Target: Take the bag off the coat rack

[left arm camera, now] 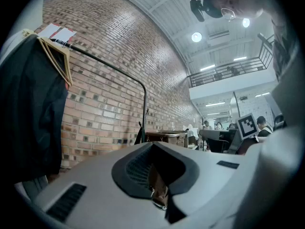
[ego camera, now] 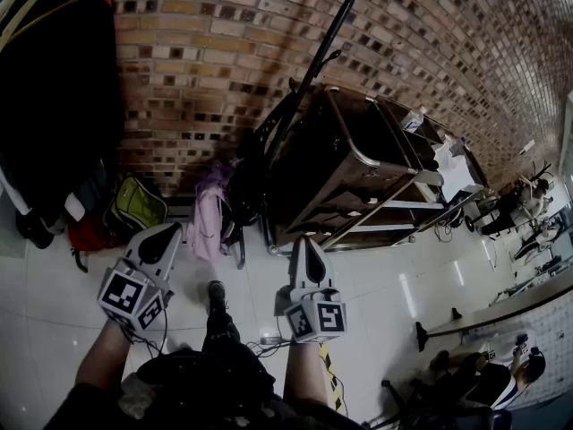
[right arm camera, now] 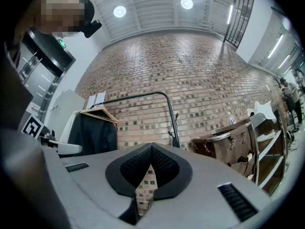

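Observation:
A black metal coat rack [ego camera: 315, 61] stands against the brick wall, and its bar also shows in the left gripper view [left arm camera: 144, 104] and the right gripper view [right arm camera: 170, 113]. Low at its near end hang a pink bag [ego camera: 211, 209] and a dark bag [ego camera: 253, 167]. A black coat [ego camera: 54, 88] on a wooden hanger fills the rack's left end. My left gripper [ego camera: 170, 229] and right gripper [ego camera: 305, 240] are held side by side above the floor, short of the bags. Both are shut with nothing between the jaws, which meet in their own views [left arm camera: 159, 194] [right arm camera: 143, 194].
A brown metal-framed cart [ego camera: 358, 164] stands right of the rack. A green bag [ego camera: 134, 206] and a red bag [ego camera: 85, 236] lie on the white tiled floor under the coat. Cables [ego camera: 269, 339] run by my feet. People [ego camera: 501, 374] are at the lower right.

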